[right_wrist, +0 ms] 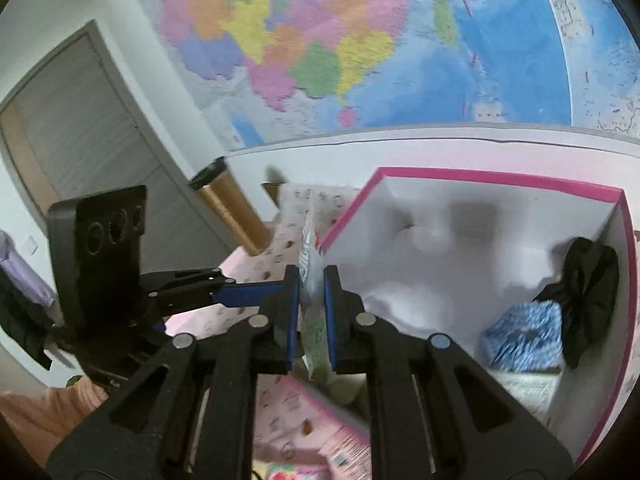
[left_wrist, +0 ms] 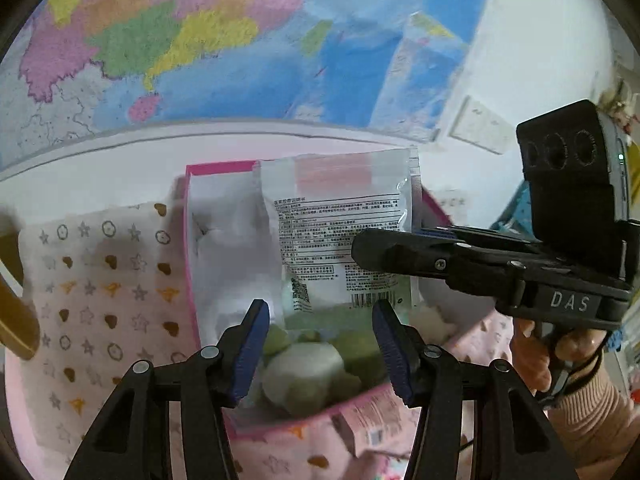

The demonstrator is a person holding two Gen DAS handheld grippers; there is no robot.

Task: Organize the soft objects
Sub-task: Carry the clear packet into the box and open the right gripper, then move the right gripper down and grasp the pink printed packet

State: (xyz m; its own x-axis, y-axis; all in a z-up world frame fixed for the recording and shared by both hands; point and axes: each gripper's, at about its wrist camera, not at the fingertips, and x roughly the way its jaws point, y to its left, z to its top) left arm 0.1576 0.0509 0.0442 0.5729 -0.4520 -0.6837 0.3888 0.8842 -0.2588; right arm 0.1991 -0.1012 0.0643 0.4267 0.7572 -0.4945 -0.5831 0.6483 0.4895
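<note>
Wall map (left_wrist: 240, 40) filling the background; pink patterned cloth (left_wrist: 100, 280) covering the surface below. Pink-rimmed white box (right_wrist: 500, 178) sitting open, holding a blue checked bundle (right_wrist: 524, 336) and a black fabric item (right_wrist: 588, 292). Right claw (right_wrist: 311, 316) pinching the edge of a clear printed packet of pale green and white soft pieces (left_wrist: 344, 240), which is hanging over the box's near side. Left claw (left_wrist: 320, 352) hovering spread, holding nothing, just before the packet's lower end. Risk: thin edge grip on slick film, so the packet may be slipping out and landing outside the box.
</note>
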